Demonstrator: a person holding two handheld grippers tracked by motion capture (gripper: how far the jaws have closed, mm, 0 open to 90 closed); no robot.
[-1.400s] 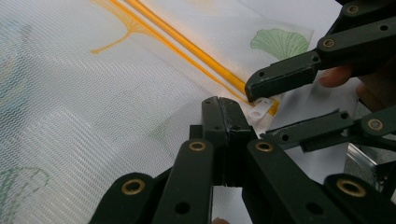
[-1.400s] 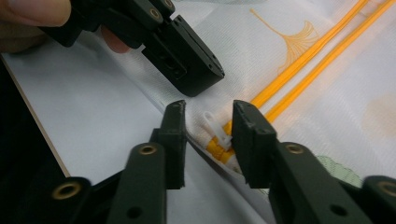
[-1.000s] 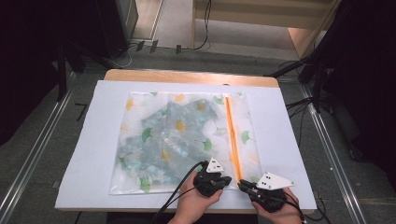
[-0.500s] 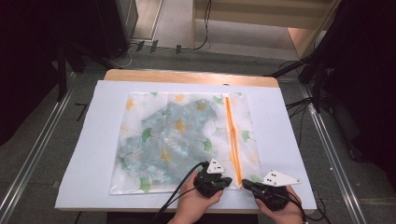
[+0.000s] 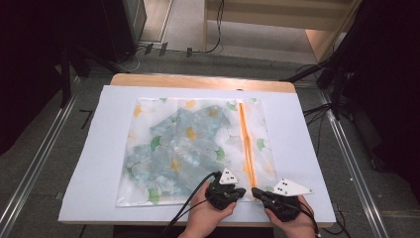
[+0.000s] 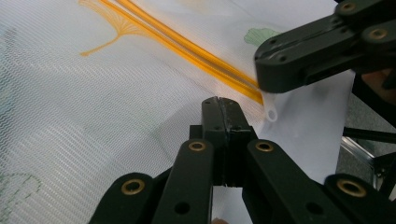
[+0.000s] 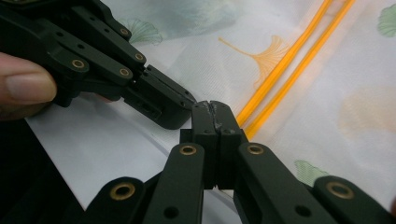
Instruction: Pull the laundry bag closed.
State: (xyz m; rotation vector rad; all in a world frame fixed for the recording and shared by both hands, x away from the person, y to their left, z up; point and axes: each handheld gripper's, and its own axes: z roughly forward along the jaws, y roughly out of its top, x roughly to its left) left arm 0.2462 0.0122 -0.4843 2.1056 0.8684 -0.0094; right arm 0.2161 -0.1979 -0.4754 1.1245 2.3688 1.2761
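Note:
A white mesh bag (image 5: 198,148) printed with ginkgo leaves lies flat on the table, with a blue-green cloth inside. Its orange zipper (image 5: 246,144) runs toward the near edge. Both grippers meet at the zipper's near end. My left gripper (image 6: 223,103) is shut, pinching the mesh at the bag's edge just left of the zipper (image 6: 187,46). My right gripper (image 7: 210,106) is shut at the zipper's end (image 7: 280,65), where a small white zipper pull (image 6: 272,113) hangs under its tip. From above, the left gripper (image 5: 241,192) and the right gripper (image 5: 256,191) almost touch.
The bag rests on a white sheet (image 5: 99,163) that covers a wooden table (image 5: 198,80). Metal rails (image 5: 39,163) run along both sides on the grey floor. Cables trail from both grippers toward the near edge.

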